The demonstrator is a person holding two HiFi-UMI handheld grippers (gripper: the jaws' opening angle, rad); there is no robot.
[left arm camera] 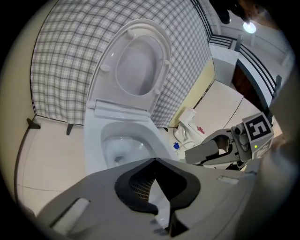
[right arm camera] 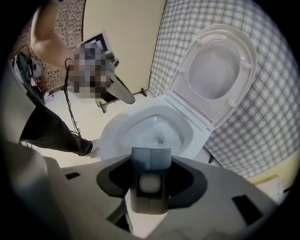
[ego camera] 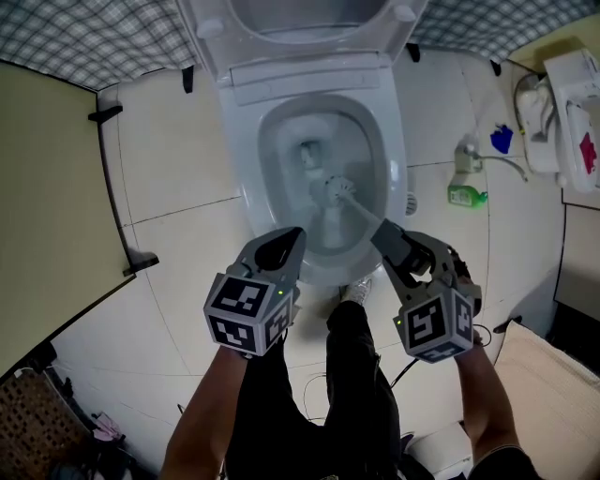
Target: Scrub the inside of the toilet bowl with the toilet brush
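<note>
Presently I list the following.

Toilet bowl [ego camera: 242,169]: white, on the tiled floor [ego camera: 178,159]. Its lid [ego camera: 309,19] and seat are raised against the checked wall [ego camera: 84,37]. There is water in the bottom.

Toilet brush [ego camera: 352,199]: the bristle head is down inside the bowl, near the middle and just right of the drain. The grey handle slants up and right over the front rim.

Right gripper [ego camera: 389,239]: above the bowl's front right edge. In its own view I see its fingers [right arm camera: 112,180] clamped on the handle's squared grey end.

Left gripper [ego camera: 286,242]: hovers over the front left rim, apart from the brush. Its fingers [left arm camera: 136,180] are closed tip to tip with nothing between them.

Green bottle [ego camera: 466,195]: on the floor right of the bowl, well apart from it.

Person's leg [ego camera: 352,375]: in dark trousers, between the two grippers, with the shoe just in front of the bowl.
</note>
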